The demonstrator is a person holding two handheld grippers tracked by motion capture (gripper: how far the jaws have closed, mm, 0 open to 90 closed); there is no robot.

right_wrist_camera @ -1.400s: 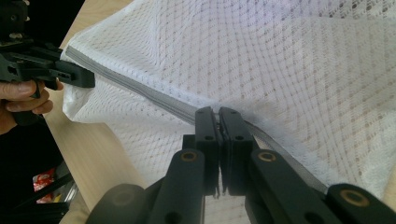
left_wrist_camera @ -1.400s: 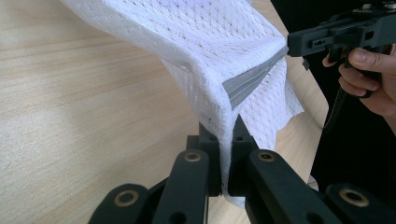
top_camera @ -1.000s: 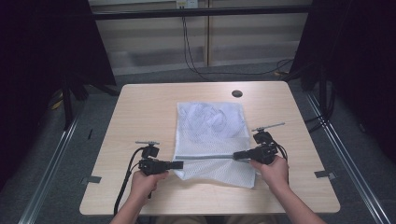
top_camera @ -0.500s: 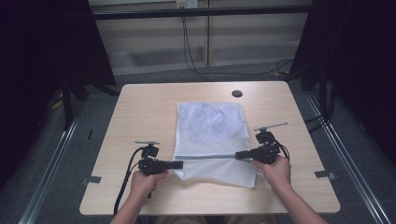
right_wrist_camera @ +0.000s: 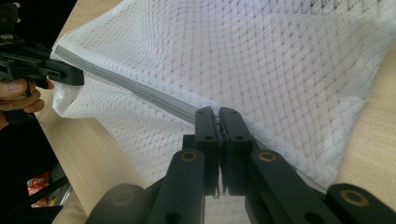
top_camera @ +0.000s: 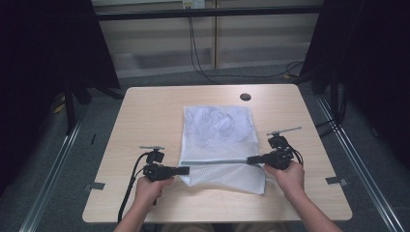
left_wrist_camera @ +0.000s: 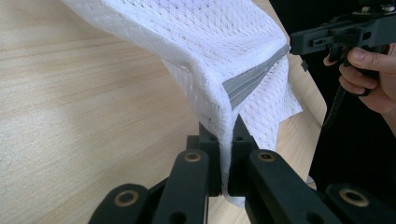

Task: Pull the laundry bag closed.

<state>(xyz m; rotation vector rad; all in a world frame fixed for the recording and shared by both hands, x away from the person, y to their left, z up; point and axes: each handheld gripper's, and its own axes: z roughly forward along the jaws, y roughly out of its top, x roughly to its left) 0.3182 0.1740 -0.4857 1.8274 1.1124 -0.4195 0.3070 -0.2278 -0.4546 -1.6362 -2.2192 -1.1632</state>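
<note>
Barely anything moved: both claws, left claw [top_camera: 185, 169] and right claw [top_camera: 251, 159], stay clamped on the mesh laundry bag [top_camera: 217, 130], whose grey zipper band [top_camera: 217, 162] I hold taut across lower centre.

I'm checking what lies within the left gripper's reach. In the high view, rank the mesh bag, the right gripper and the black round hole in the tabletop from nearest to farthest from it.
1. Mesh bag: clamped in the left gripper, at its near left corner.
2. Right gripper: across the bag, on its right edge.
3. Black round hole: far side of the table, right of centre.
</note>
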